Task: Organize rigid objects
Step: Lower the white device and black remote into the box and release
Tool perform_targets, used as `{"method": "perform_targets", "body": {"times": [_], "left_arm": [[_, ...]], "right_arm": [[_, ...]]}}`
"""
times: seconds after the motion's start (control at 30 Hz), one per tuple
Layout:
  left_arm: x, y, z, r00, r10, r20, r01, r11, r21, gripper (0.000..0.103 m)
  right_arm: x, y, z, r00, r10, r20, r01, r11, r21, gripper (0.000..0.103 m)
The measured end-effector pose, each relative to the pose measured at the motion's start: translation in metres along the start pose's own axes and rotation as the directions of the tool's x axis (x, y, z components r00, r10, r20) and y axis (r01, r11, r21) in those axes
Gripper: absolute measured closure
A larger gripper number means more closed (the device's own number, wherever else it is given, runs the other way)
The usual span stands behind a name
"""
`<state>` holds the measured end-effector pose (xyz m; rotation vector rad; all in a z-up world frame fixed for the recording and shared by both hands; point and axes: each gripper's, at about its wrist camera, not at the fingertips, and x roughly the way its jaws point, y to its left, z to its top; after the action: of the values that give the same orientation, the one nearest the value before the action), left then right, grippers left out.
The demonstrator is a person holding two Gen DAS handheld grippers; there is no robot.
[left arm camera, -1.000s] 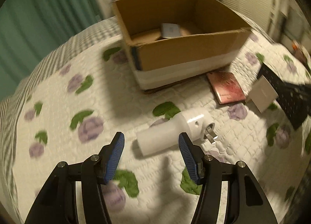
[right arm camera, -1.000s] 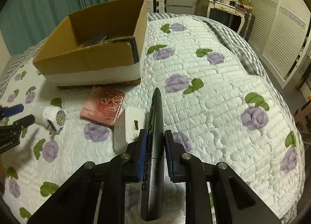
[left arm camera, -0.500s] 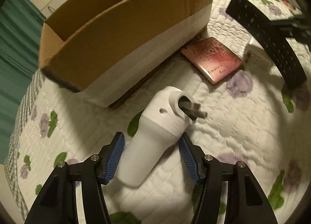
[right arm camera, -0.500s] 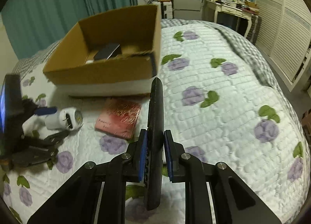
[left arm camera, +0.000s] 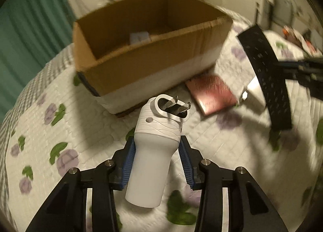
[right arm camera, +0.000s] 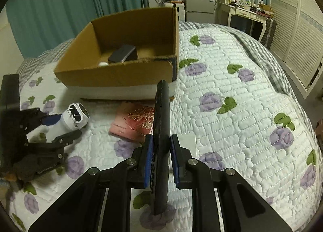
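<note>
- Two rigid things are in hand at once. The white plug-in device (left arm camera: 152, 151) sits between the blue pads of the left gripper (left arm camera: 156, 163), prongs pointing to 12 o'clock toward the cardboard box (left arm camera: 153, 66); the jaws are closing on its narrow body, both pads already look to be against it, and its base seems to hang just over the quilt.
- It reads as a hard, smooth plastic shell, probably light and stiff, and likely slippery. I judge the tapered neck just below the ribbed collar the best hold: the flare above would stop it sliding out forward. The metal prongs are best left alone.
- The black remote control (right arm camera: 160, 141) is clamped edge-on in the right gripper (right arm camera: 160, 161), tip toward 12 o'clock. Long, thin and gripped near its lower half, it may pivot if swung fast.
- On the quilted bedspread (right arm camera: 242, 111), at 10 o'clock from the right gripper, lies a pink booklet (right arm camera: 132, 122); a white card (right arm camera: 187, 143) lies just past the right pad.
- The box already holds a dark flat case (right arm camera: 122, 53).
</note>
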<state>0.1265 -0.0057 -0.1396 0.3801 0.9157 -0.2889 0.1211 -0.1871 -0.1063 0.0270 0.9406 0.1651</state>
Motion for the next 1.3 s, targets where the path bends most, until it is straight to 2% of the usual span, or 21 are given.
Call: {"method": "perform_targets", "body": {"times": [0.07, 0.17, 0.23, 0.6, 0.77, 1.03, 1.3], "left_arm": [[-0.013, 0.002, 0.002, 0.999, 0.033, 0.029, -0.031, 0.997, -0.071, 0.060], [-0.038, -0.006, 0.007, 0.998, 0.020, 0.065, -0.011, 0.990, -0.139, 0.060], [-0.051, -0.012, 0.011, 0.996, 0.036, 0.079, -0.023, 0.987, -0.156, 0.060], [-0.100, -0.019, 0.036, 0.991, 0.006, 0.134, 0.026, 0.971, -0.237, 0.060], [-0.112, -0.013, 0.062, 0.986, 0.006, 0.165, 0.035, 0.969, -0.246, 0.060], [-0.111, 0.006, 0.118, 0.976, 0.017, 0.216, 0.037, 0.969, -0.243, 0.060], [-0.057, 0.042, 0.148, 0.984, 0.050, 0.173, 0.000, 0.960, -0.281, 0.060]], "right_arm": [[-0.011, 0.002, 0.002, 1.000, 0.006, 0.020, -0.006, 1.000, -0.004, 0.087], [-0.026, 0.003, 0.007, 0.999, 0.015, 0.050, -0.015, 1.000, -0.007, 0.087], [-0.037, 0.004, 0.010, 0.997, 0.022, 0.071, -0.021, 1.000, -0.009, 0.088], [-0.078, -0.002, 0.018, 0.987, 0.066, 0.150, -0.067, 0.998, -0.002, 0.088], [-0.090, 0.000, 0.041, 0.978, 0.093, 0.185, -0.090, 0.996, -0.029, 0.088], [-0.109, 0.001, 0.100, 0.958, 0.123, 0.259, -0.103, 0.991, -0.089, 0.088], [-0.093, 0.002, 0.141, 0.951, 0.137, 0.277, -0.104, 0.986, -0.129, 0.088]]}}
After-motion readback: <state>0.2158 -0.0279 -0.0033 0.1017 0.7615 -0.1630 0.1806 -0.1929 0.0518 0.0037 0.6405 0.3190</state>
